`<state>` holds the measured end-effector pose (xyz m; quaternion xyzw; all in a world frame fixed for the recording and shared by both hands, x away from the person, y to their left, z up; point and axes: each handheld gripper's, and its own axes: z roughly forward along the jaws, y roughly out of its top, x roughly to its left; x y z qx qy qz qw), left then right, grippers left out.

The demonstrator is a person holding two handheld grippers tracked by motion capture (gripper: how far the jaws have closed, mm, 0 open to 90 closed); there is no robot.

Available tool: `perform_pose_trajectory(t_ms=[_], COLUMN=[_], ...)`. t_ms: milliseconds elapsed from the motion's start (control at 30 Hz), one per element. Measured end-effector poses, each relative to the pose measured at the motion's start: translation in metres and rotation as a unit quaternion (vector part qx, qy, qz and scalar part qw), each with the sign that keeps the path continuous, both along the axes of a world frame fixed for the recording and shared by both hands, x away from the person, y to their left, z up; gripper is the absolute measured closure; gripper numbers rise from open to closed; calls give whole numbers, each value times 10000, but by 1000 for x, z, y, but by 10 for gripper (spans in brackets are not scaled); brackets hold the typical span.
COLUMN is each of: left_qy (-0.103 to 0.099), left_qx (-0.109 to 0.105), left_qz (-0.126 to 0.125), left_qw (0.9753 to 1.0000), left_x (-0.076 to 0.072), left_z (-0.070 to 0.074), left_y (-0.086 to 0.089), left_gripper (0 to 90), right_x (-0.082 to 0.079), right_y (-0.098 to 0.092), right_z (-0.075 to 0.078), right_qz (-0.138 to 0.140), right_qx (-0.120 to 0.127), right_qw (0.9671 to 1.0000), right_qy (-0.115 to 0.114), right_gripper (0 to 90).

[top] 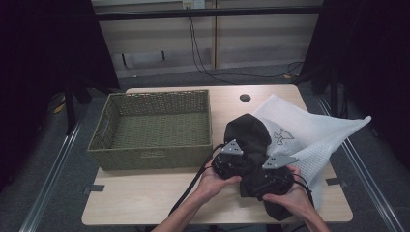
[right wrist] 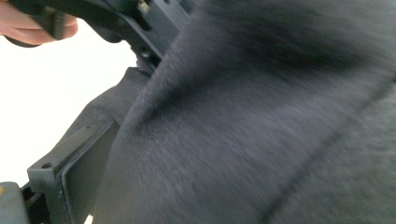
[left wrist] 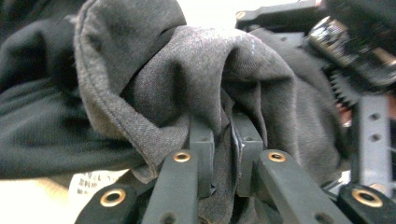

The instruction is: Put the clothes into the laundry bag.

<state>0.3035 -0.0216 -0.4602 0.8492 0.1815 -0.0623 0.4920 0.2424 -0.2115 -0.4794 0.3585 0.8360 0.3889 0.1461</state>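
Count of items on and around the work surface, by kind.

One wooden table (top: 145,198). One woven green basket (top: 154,128), standing at the table's left half. One white mesh laundry bag (top: 314,130), lying at the right. One dark garment (top: 249,133), bunched between basket and bag; whether further pieces are folded inside it cannot be told. One white care label (left wrist: 91,184) shows at the garment's edge in the left gripper view.

Two hand-held grippers: the left gripper (top: 227,164) and the right gripper (top: 270,181). Two grey three-cornered plates, one per gripper. Two hands, one on each gripper.
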Motion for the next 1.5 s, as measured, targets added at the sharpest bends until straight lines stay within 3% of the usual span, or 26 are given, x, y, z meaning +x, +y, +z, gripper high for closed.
perform_pose_trajectory(t_ms=[67, 133, 200, 267, 333, 467, 567, 633, 700, 767, 900, 967, 1100, 1200, 1333, 1433, 1500], left_qy=[3, 85, 204, 141, 175, 97, -152, -278, -427, -424, -317, -197, -228, -118, -123, -80, -85], left_qx=[-58, -151, -262, -263, -369, -739, -811, -986, -956, -900, -399, -367, -161, -162, 44, 179, 261], left_qz=[23, 17, 74, 76, 99, -2, 48, 128, 257, 293, 307, 229, 144, 184, 241, 359, 380], left_qw=[10000, 9998, 9994, 9995, 9991, 9972, 9966, 9947, 9942, 9946, 9982, 9989, 9995, 9996, 9996, 9992, 9989], left_x=[0, 1, 2, 3, 3, 3, -3, -6, -8, -5, -3, -1, 1, 5, 7, 9, 9], left_z=[0, 0, 1, 2, 2, 5, 8, 12, 14, 12, -8, -18, -30, -35, -41, -46, -47], left_y=[-1, 1, 3, 4, 8, 20, 35, 49, 64, 76, 73, 64, 46, 38, 27, 22, 20], left_gripper=[824, 824, 823, 820, 810, 727, 621, 584, 592, 613, 703, 650, 530, 447, 377, 422, 582], right_x=[1, 2, 4, 6, 5, 5, 7, 7, 7, 6, 5, 5, 3, 1, -1, -2, -4], right_y=[4, 5, -1, -6, -3, -14, -22, -27, -32, -37, -43, -43, -43, -44, -44, -43, -44], right_z=[-1, -1, 1, 2, 3, 10, 14, 17, 20, 23, 28, 28, 29, 30, 30, 32, 32], right_qz=[-55, -210, -364, -398, -442, -480, -491, -502, -504, -501, -528, -516, -497, -481, -439, -431, -422], right_qx=[-208, -317, -201, -41, -221, 155, 412, 556, 720, 860, 1028, 1025, 1032, 1053, 1034, 1042, 1047], right_qw=[9998, 9991, 9987, 9988, 9982, 9981, 9975, 9968, 9958, 9947, 9929, 9929, 9929, 9928, 9931, 9930, 9929], right_qy=[-42, -182, -283, -273, -351, -361, -292, -268, -255, -259, -282, -299, -306, -320, -336, -345, -366], right_gripper=[37, 161, 355, 430, 479, 579, 599, 602, 603, 604, 604, 605, 604, 604, 604, 603, 603])
